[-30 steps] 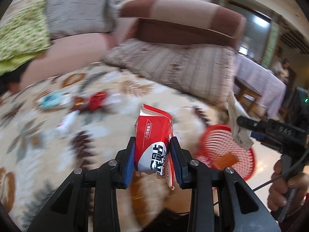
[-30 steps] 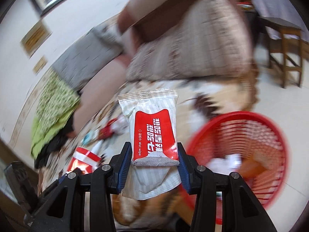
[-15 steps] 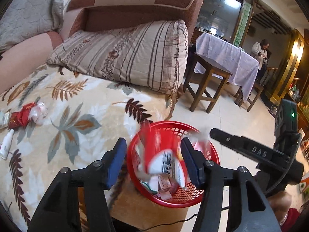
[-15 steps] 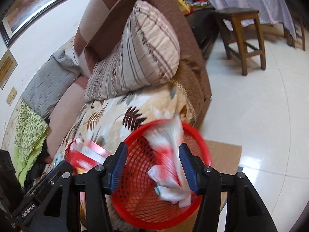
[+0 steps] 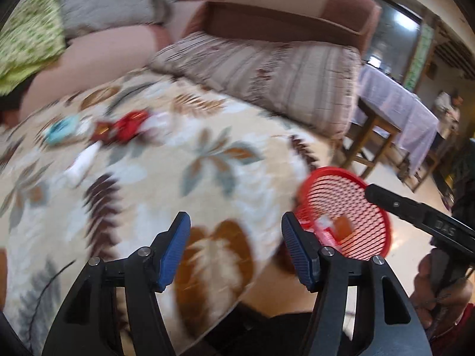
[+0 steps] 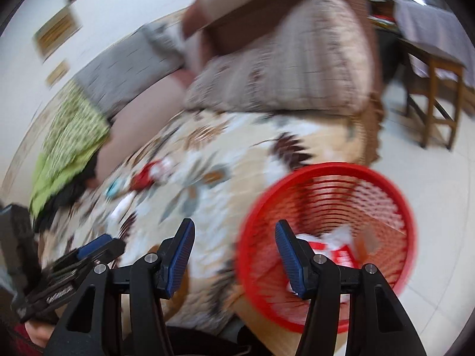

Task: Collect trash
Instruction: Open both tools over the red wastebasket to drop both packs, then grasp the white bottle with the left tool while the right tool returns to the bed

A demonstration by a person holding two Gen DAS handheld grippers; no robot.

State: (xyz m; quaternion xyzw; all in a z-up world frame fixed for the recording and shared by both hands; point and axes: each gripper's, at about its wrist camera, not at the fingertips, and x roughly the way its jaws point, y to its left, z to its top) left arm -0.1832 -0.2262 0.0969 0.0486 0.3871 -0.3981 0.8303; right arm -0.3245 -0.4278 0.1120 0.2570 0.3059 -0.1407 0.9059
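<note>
Both the left gripper point(image 5: 236, 249) and right gripper point(image 6: 234, 256) gape empty, so a hasty, blurred reach could miss the red wrapper point(image 5: 127, 126) or bump the red basket point(image 6: 394, 195).

I count two tongs: my left tongs point(image 5: 236, 238) and my right tongs point(image 6: 234, 246), both spread with nothing between the blue pads. One red basket point(image 6: 397, 207) sits at about three o'clock from the right tongs, with at least two wrappers inside; blur hides any more. On the leaf-print blanket point(image 5: 166, 178), around ten o'clock, I make out three loose pieces: one blue point(image 5: 61, 127), one red point(image 5: 127, 126), one white point(image 5: 81, 160). One striped pillow point(image 5: 267, 68) lies at twelve.
</note>
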